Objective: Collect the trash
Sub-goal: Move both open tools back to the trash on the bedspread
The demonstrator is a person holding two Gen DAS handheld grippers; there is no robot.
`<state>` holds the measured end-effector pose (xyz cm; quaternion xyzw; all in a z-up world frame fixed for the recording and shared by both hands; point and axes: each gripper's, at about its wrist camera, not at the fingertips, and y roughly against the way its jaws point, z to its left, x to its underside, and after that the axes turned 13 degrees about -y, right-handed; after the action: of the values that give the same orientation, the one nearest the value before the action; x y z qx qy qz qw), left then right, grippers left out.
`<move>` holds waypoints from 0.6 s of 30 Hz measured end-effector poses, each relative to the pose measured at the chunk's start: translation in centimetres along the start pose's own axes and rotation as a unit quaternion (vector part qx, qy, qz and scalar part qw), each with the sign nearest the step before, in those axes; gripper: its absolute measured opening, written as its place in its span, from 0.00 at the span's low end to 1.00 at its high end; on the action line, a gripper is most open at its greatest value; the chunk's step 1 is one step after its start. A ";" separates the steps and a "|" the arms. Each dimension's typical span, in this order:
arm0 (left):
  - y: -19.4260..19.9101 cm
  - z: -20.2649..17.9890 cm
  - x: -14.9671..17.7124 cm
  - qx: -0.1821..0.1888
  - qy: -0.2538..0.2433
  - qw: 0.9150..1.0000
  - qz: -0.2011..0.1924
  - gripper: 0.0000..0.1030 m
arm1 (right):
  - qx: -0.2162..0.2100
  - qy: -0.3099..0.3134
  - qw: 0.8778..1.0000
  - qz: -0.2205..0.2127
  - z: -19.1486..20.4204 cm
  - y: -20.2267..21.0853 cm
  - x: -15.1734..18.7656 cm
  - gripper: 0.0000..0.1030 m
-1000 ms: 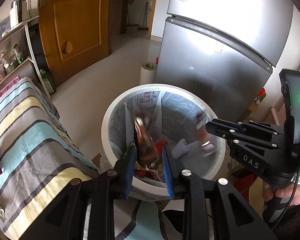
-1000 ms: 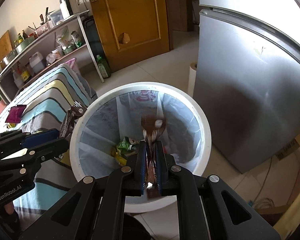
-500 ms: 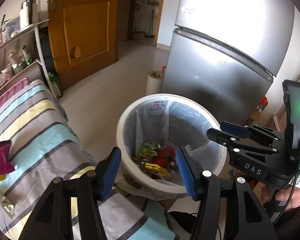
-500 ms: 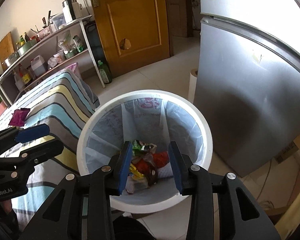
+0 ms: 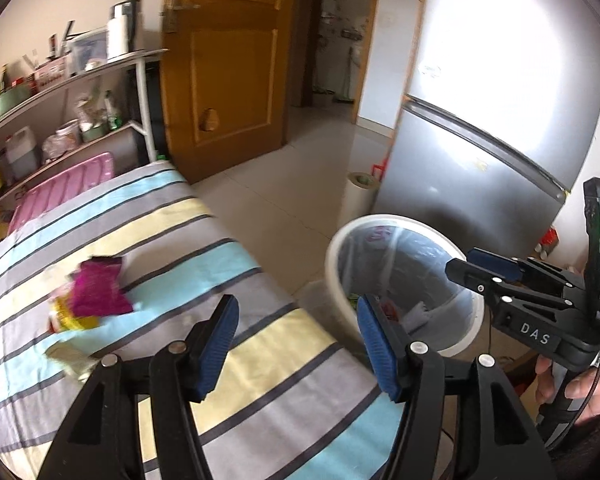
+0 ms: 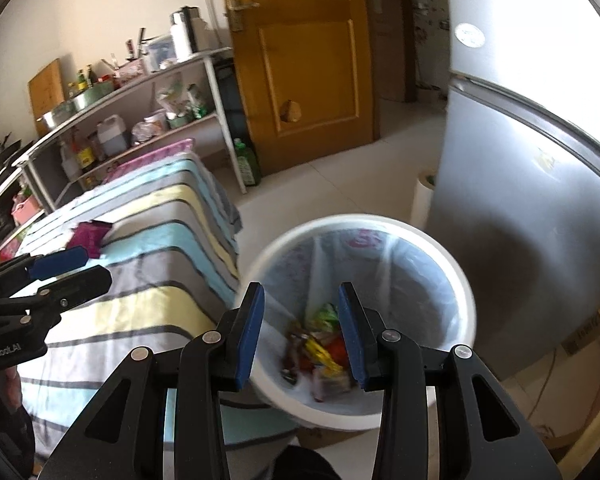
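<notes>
- The refrigerator, smooth silver metal with a bright glare, fills the upper right of the left wrist view, split by a dark seam.
- The striped cloth, a soft woven sheet in grey, pale blue and yellow bands with thin dark lines, covers the lower left of both views.
- The wooden door, glossy amber with raised panels, stands at top centre.
- The trash bin is round white plastic lined with a thin translucent bag; it sits on the tiled floor at lower centre of the right wrist view, just beside the cloth's edge.
- The wrappers in the bin, crinkled green, yellow and red, are heaped on its bottom.
- The magenta wrapper, a flat glossy pouch, lies on the cloth at centre left, overlapping a yellow wrapper; a pale wrapper lies just below them.
- The left gripper, black with ribbed blue pads, has its jaws wide apart and holds nothing, above the cloth's edge.
- The right gripper, likewise spread and empty, hangs over the bin.
</notes>
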<state>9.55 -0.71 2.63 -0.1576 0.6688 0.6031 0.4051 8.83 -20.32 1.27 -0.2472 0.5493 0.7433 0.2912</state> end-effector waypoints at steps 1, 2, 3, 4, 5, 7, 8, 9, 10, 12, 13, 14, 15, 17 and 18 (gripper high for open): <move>0.3 0.6 0.3 -0.005 0.005 1.000 -0.001 0.62 | -0.005 0.004 1.000 -0.001 0.6 0.1 0.0 0.38; 0.7 1.1 0.6 -0.010 0.010 1.000 -0.003 0.62 | -0.010 0.007 1.000 -0.003 1.2 0.1 0.1 0.38; 1.1 1.8 0.9 -0.014 0.016 1.000 -0.005 0.62 | -0.015 0.012 1.000 -0.004 2.0 0.1 0.1 0.38; 1.4 2.3 1.1 -0.019 0.021 1.000 -0.007 0.62 | -0.019 0.017 1.000 -0.004 2.6 0.1 0.2 0.38; 1.8 2.9 1.5 -0.023 0.025 0.999 -0.008 0.62 | -0.023 0.022 0.999 -0.005 3.5 0.2 0.3 0.38; 2.5 4.1 2.2 -0.031 0.037 0.999 -0.010 0.62 | -0.033 0.033 0.999 -0.005 4.8 0.2 0.4 0.39; 2.9 4.7 2.7 -0.035 0.043 0.998 -0.010 0.62 | -0.038 0.037 0.999 -0.005 5.3 0.1 0.5 0.39; 3.2 5.5 3.1 -0.041 0.051 0.998 -0.009 0.62 | -0.042 0.041 0.998 -0.005 5.9 0.0 0.5 0.39; 3.6 6.3 3.7 -0.048 0.057 0.997 -0.009 0.62 | -0.048 0.046 0.998 -0.005 6.7 -0.1 0.6 0.40; 4.2 7.7 4.6 -0.064 0.070 0.995 -0.007 0.62 | -0.052 0.050 0.997 -0.003 7.4 -0.3 0.6 0.42; 4.6 8.5 5.1 -0.071 0.078 0.994 -0.006 0.62 | -0.065 0.061 0.996 0.002 8.9 -0.9 0.8 0.43; 4.9 9.3 5.6 -0.078 0.086 0.993 -0.004 0.62 | -0.070 0.066 0.995 0.005 9.6 -1.1 1.0 0.44; 5.1 10.3 6.2 -0.086 0.098 0.991 -0.001 0.63 | -0.078 0.073 0.994 0.009 10.6 -1.5 1.1 0.44; 5.5 11.7 7.2 -0.094 0.114 0.989 0.002 0.63 | -0.086 0.084 0.993 0.015 12.0 -2.3 1.2 0.45; 5.5 12.5 7.7 -0.098 0.123 0.988 0.006 0.64 | -0.091 0.092 0.991 0.020 12.9 -2.7 1.3 0.45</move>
<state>5.30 14.37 1.41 -0.2658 0.6520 0.6441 0.2990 9.23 -7.07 2.08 -0.3292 0.5085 0.7699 0.2007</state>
